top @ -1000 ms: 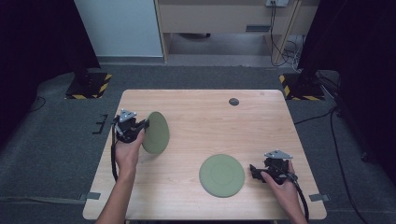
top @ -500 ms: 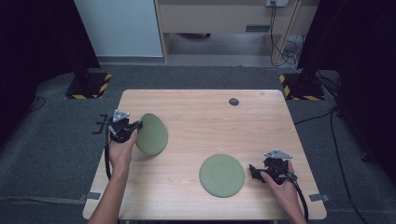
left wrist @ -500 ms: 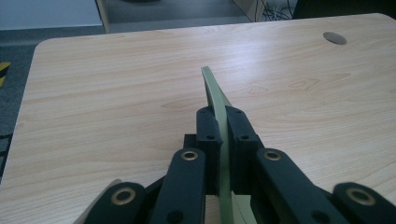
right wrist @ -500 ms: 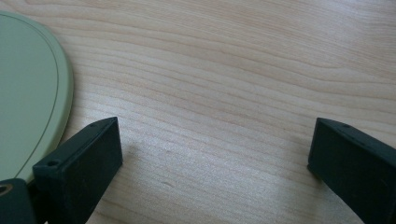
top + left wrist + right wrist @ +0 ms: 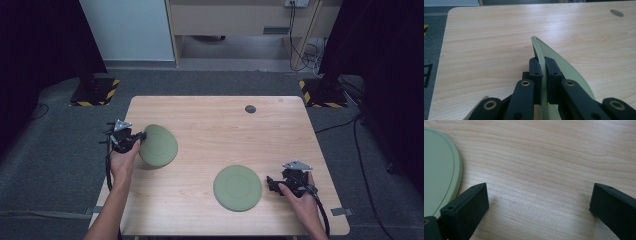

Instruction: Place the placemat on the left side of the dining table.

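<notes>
My left hand-held gripper [image 5: 142, 136] is clamped on the rim of a green plate [image 5: 159, 146], pads pinching it from both sides. That plate is tilted, near the left edge of the wooden surface [image 5: 210, 125]. My right hand-held gripper [image 5: 270, 183] sits with jaws wide apart, nothing between them, just beside a second green plate [image 5: 237, 187] lying flat on the surface.

Left gripper [image 5: 542, 75] with black jaws clamped on the rim of a pale green plate [image 5: 564, 67], plate tilted on edge above the light wooden table [image 5: 486, 45], small dark round disc [image 5: 616, 13] far off.
</notes>
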Tool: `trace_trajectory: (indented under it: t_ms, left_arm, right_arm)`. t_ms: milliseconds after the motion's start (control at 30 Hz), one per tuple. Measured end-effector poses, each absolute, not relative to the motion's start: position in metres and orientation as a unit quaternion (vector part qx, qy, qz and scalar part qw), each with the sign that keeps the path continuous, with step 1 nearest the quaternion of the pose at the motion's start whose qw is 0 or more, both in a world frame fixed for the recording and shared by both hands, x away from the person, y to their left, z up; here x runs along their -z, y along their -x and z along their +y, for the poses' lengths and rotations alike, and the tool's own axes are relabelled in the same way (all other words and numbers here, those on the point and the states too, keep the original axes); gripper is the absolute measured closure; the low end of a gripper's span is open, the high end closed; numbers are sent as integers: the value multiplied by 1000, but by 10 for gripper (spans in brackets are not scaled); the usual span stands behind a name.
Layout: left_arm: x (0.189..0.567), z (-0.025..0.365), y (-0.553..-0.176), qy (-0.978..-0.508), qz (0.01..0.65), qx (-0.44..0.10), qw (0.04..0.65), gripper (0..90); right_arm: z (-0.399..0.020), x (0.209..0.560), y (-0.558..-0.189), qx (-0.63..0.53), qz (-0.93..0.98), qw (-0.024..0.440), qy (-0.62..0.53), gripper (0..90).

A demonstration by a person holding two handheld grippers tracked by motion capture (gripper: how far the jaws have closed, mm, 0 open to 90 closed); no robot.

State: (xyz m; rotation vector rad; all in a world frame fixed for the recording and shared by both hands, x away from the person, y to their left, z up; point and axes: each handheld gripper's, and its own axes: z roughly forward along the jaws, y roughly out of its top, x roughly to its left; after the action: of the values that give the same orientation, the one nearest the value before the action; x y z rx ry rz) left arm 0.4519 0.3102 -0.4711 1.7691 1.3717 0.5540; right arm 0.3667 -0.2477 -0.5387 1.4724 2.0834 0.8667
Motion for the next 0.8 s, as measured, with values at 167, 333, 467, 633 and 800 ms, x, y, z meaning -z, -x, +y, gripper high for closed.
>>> trace_trajectory:
  t_ms: [167,333,467,633,800]
  left_arm:
    - [477,315,-458,-706,543,-215,400,852]
    - [481,318,-462,-706,545,-212,399,851]
    - [483,321,-465,-707,546,-211,398,851]
    - [484,324,-465,-704,550,-213,396,851]
    - [485,329,-464,-701,556,-213,394,851]
  right_arm:
    - [-248,539,-367,-315,755,222,-531,23]
    - [-248,539,-367,-314,755,222,-531,23]
    - [-248,539,-367,-315,755,222,-531,22]
    - [-248,539,-367,-315,755,222,-531,22]
    - [-248,539,-367,-315,755,222,-531,22]
